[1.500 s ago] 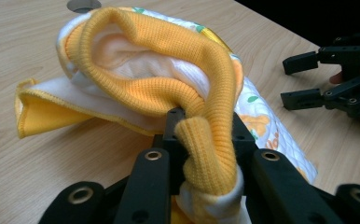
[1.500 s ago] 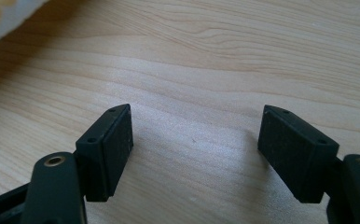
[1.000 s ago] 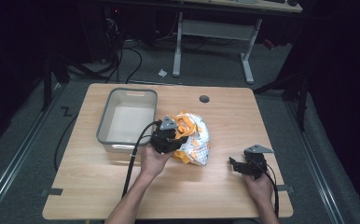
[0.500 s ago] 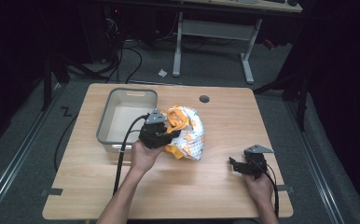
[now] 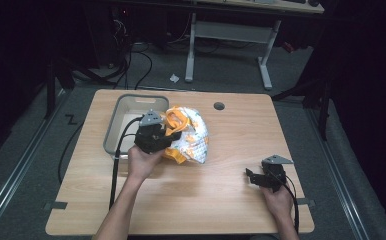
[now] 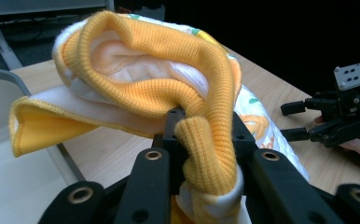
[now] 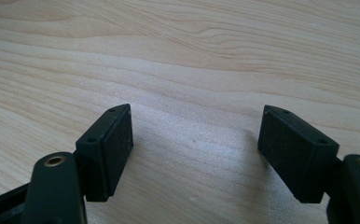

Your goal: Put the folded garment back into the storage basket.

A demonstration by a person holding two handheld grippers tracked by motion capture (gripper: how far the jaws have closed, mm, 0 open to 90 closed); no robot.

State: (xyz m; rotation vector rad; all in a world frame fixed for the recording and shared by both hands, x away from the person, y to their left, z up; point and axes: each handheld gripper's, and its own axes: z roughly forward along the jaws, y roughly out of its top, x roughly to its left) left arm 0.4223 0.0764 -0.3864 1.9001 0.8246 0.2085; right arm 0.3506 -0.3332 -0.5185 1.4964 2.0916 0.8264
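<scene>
An orange-and-white knitted garment with printed patches hangs above the table's middle. My left gripper is shut on its orange ribbed edge, right beside the grey bin. In the left gripper view the cloth bunches over the jaws and the bin's rim lies at the left. My right gripper rests low at the table's right front, open, with bare wood between its pads. It is also seen far off in the left gripper view as a black gripper.
The wooden table has a round cable hole near its back edge. Cables trail from the left gripper over the front edge. A desk frame and loose cables stand on the floor behind. Dark surroundings flank both sides.
My left gripper has lifted the garment and carried it left and back toward the bin. The right gripper has stayed where it was.
</scene>
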